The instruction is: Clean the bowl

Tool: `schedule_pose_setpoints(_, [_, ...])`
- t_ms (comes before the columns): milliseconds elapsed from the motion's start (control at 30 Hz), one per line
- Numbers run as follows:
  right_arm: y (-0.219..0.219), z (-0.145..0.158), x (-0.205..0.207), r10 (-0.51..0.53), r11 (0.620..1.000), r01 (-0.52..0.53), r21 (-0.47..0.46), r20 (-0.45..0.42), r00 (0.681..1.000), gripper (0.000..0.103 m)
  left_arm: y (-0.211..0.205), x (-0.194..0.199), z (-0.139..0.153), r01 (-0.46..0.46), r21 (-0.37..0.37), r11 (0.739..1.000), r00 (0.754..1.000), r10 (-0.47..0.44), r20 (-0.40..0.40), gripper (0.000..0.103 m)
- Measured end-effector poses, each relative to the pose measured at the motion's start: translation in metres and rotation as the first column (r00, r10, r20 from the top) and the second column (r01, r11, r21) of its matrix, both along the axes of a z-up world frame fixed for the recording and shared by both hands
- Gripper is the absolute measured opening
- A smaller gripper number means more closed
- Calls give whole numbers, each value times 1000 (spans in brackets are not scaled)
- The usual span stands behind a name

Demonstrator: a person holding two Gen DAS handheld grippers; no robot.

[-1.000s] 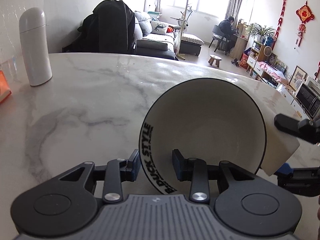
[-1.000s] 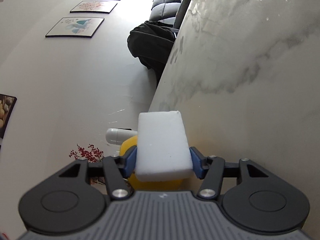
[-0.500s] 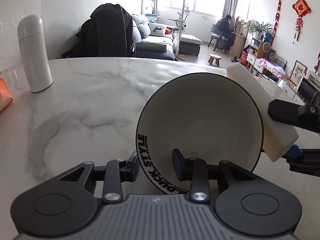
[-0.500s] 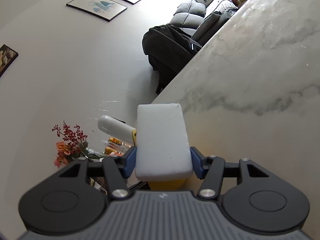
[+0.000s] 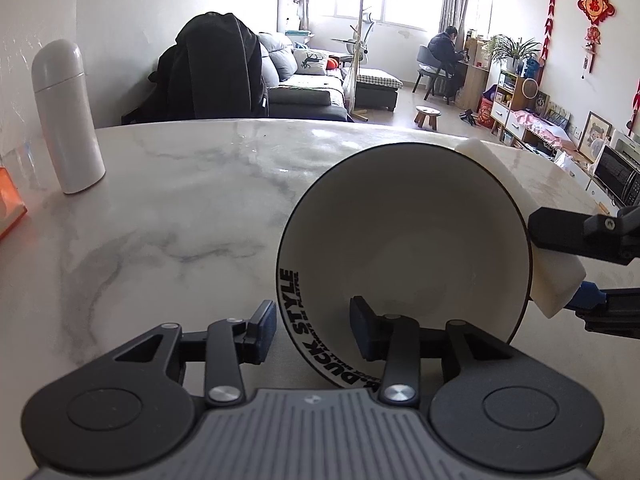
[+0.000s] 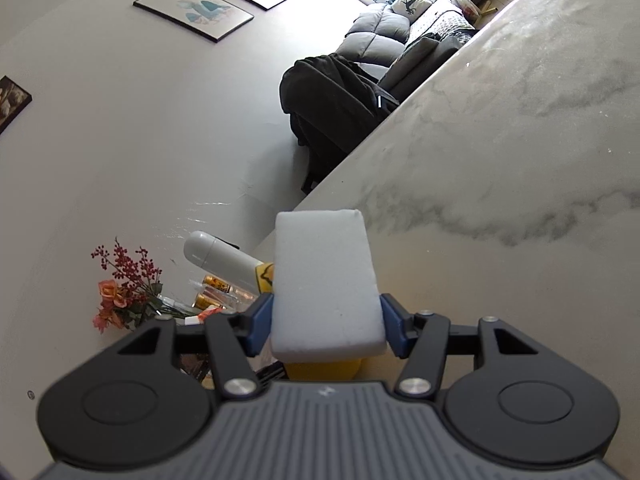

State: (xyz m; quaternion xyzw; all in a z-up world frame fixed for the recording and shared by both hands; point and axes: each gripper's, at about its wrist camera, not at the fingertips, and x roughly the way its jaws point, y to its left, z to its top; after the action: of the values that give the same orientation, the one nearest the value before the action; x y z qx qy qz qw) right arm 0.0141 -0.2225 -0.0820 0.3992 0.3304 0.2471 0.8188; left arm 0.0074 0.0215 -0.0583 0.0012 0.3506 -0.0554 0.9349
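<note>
Now bowl rim between opening left claw jaws, pads apart.

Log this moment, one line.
left gripper: opening, bowl rim between | right gripper: shut on sponge, behind bowl

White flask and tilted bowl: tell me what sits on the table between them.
Nothing. In the left wrist view, bare marble table runs from the flask to the bowl.
</note>
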Motion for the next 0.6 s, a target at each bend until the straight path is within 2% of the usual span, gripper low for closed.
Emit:
schedule_pose_setpoints(167, [5,6,-1,-22,990,25,-138,24,999,59,1,1,-1,4,-4,1000,1000,-4,2,44])
schedule_pose_setpoints(267, [17,18,-6,-18,957,45,-287,95,995,59,2,1,-1,6,-5,1000,1000,-6,1,45])
schedule_pose_setpoints(333, [31,30,-14,11,893,71,-445,178,984,59,2,1,-1,6,-6,1000,1000,-6,1,45])
schedule_pose_setpoints(433, [50,41,-25,77,787,106,-608,267,961,59,3,1,0,5,-7,1000,1000,-5,0,46])
schedule_pose_setpoints(533, [66,46,-35,156,683,140,-717,331,931,59,3,2,0,4,-7,1000,1000,-4,-1,46])
schedule_pose_setpoints(600, [72,46,-40,204,645,139,-751,345,916,59,3,2,0,4,-8,1000,1000,-4,-1,46])
